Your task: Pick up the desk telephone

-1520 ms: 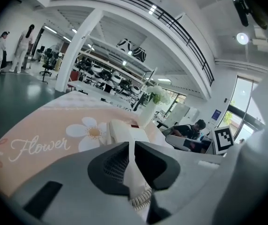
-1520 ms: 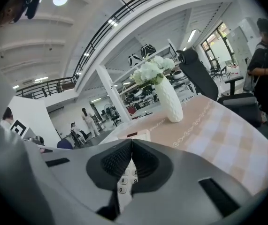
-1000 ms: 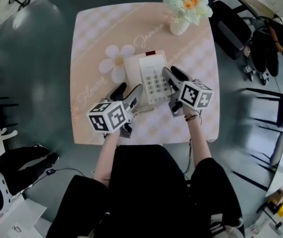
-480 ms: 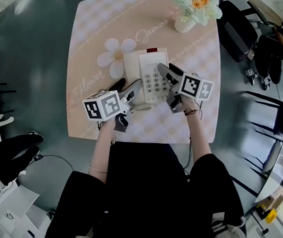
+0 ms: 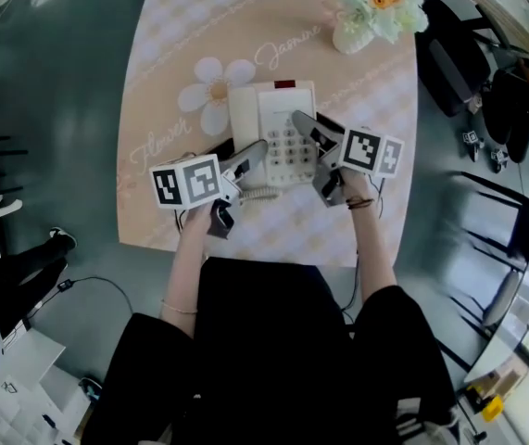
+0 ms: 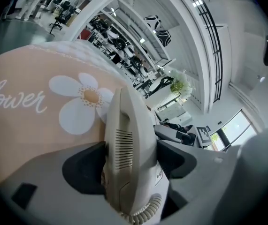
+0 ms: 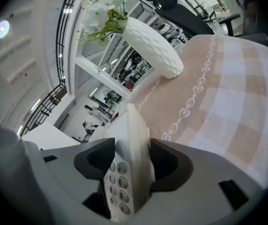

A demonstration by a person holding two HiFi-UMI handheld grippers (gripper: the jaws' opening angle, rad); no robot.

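Observation:
A cream desk telephone (image 5: 271, 119) lies flat on the peach checked tablecloth (image 5: 176, 54), handset on its left, keypad (image 5: 289, 146) on its right. My left gripper (image 5: 238, 154) reaches in from the lower left. Its open jaws straddle the near end of the handset (image 6: 124, 144), dark pads (image 6: 84, 168) close on both sides. My right gripper (image 5: 308, 121) comes in from the right. Its open jaws straddle the phone's right edge (image 7: 134, 135) beside the number keys. The phone rests on the table.
A white vase of flowers (image 5: 371, 7) stands at the table's far right corner, also ahead of the right gripper as the vase (image 7: 150, 41). The coiled cord (image 5: 257, 193) lies by the phone's near edge. Black chairs and bags (image 5: 468, 54) crowd the floor to the right.
Both grippers have sunk a little and rolled, settling lower around the phone's sides. The phone has stayed put on the table.

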